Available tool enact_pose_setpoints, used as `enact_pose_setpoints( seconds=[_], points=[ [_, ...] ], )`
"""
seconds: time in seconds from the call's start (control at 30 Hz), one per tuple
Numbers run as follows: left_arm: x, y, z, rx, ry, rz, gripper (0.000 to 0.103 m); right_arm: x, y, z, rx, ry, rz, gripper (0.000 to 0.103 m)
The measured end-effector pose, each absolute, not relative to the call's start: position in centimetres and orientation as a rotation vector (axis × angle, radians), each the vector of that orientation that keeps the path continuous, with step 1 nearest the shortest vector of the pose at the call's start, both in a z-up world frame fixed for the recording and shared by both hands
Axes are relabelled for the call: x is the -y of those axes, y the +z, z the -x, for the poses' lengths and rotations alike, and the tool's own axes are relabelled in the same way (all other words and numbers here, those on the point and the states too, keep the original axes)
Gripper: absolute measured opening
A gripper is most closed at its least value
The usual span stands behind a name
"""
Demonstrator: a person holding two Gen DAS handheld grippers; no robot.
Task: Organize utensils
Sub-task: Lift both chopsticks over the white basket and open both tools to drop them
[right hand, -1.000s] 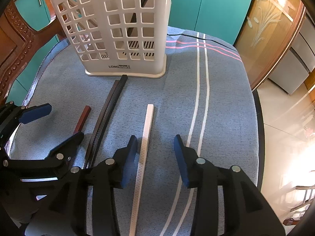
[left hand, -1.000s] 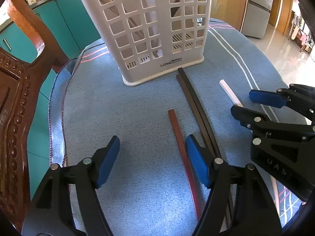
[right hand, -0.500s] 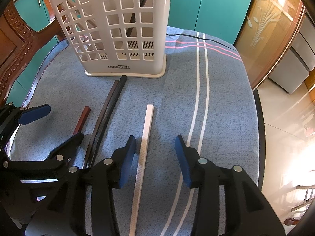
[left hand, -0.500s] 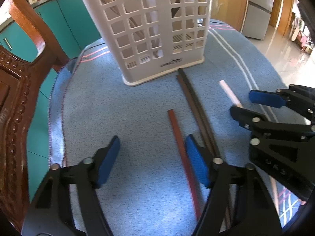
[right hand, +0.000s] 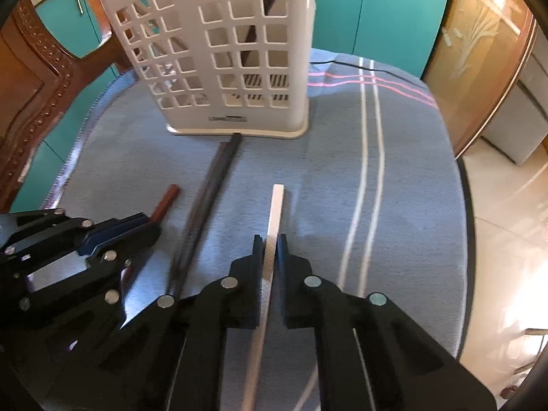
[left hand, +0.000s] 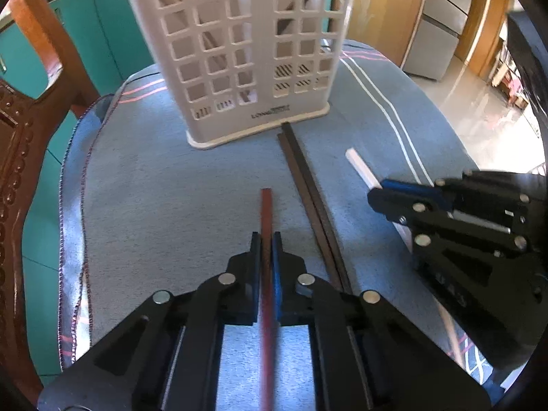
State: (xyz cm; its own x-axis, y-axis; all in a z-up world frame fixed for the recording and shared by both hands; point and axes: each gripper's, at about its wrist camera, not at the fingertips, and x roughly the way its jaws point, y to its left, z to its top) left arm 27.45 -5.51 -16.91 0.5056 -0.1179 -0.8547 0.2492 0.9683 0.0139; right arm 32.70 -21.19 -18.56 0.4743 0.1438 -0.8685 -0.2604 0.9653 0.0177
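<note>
While both grippers point down at the blue cloth, each is clamped on a stick: the left gripper is closed tight on the red stick, the right gripper likewise on the white stick. Both sticks are laid lengthwise, far ends twd the white basket at the far side. Two dark sticks are seen btwn them on the cloth, far tips just short of the basket base. More sticks are seen upright inside the basket.
</note>
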Motion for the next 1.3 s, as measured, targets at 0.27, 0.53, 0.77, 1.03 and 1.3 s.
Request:
enact_pose_setpoints(
  seconds=[0.27,0.53,0.77,1.03,1.3],
  points=[
    [3.6,-11.0,-25.8,-0.867,-0.229,-0.064,0.007,22.5,-11.9,-30.5,-0.873,0.330,0.018,0.007],
    [1.7,0.3,-20.3,-0.574,-0.295,0.020,0.007,25.9,-1.4,-25.3,-0.598,0.412,-0.088,0.007],
    [-0.7,9.1,-18.7,-0.295,-0.287,0.133,0.007,27.0,6.1,-24.2,-0.363,0.405,-0.175,0.007],
    [-3.3,9.6,-22.8,-0.148,-0.134,0.249,0.007,26.9,8.1,-26.6,-0.140,0.294,-0.233,0.007],
    [-2.2,6.3,-28.0,-0.272,-0.118,0.217,0.007,23.6,3.6,-32.1,-0.283,0.273,-0.127,0.007]
  ],
)
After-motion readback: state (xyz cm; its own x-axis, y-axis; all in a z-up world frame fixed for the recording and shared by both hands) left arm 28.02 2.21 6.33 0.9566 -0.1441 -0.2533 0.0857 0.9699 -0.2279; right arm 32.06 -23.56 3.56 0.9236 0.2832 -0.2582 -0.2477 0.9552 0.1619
